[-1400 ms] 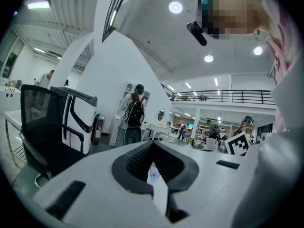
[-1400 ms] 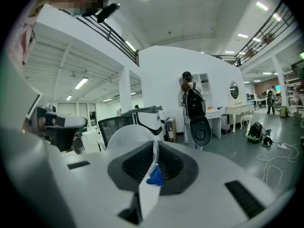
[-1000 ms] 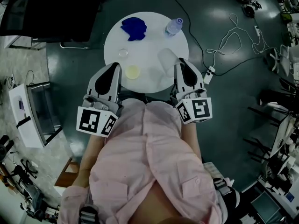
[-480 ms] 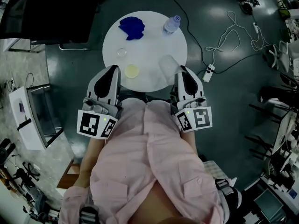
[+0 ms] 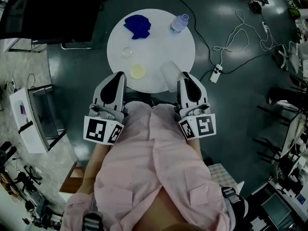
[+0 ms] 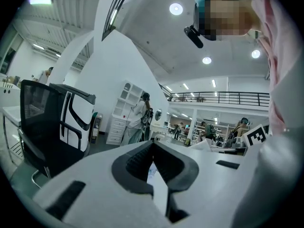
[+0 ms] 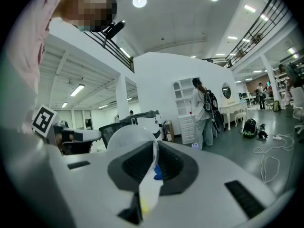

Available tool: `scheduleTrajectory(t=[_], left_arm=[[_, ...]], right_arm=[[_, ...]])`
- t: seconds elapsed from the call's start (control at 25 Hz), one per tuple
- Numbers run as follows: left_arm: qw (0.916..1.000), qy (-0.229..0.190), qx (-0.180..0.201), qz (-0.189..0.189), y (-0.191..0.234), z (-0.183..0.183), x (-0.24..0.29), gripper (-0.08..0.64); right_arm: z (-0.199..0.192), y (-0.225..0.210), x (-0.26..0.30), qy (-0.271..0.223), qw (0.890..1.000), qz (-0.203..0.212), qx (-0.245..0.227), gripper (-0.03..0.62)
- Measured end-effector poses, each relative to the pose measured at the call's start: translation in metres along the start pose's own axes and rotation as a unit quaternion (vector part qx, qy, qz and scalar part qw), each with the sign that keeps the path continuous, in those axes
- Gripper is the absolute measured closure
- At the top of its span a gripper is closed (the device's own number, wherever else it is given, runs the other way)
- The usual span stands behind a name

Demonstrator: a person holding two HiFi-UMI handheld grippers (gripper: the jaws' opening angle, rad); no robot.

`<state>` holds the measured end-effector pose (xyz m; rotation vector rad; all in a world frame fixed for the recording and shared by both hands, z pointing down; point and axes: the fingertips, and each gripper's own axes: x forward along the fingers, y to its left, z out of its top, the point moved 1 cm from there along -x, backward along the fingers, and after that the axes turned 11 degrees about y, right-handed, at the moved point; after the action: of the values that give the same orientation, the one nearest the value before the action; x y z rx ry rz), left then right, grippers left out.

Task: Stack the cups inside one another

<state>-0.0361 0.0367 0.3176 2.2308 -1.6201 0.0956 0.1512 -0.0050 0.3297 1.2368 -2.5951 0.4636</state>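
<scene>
White round table (image 5: 159, 32) holds a yellow cup (image 5: 137, 71) near its front edge. Right gripper (image 5: 184, 77) pinches a clear cup (image 5: 169, 73) by its wall, near the yellow one. Left gripper (image 5: 118, 77) is pressed together, empty. Likely mid-carry: next, line the clear cup up and lower it into the yellow cup.

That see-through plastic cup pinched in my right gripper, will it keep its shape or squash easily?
The translucent plastic cup looks thin-walled, so it probably flexes where the right hand-held gripper pinches its wall. See-through and apparently empty, it is likely very light, and being round it may roll if laid on the round white table.
</scene>
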Motion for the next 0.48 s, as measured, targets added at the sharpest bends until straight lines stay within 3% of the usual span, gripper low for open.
scheduleTrajectory(t=[0.48], left_arm=[[0.9991,0.012,0.027,-0.031,0.025,0.011,-0.007,0.551]], right_arm=[[0.001,0.028,0.019,0.025,0.999,-0.037,-0.004,0.552]])
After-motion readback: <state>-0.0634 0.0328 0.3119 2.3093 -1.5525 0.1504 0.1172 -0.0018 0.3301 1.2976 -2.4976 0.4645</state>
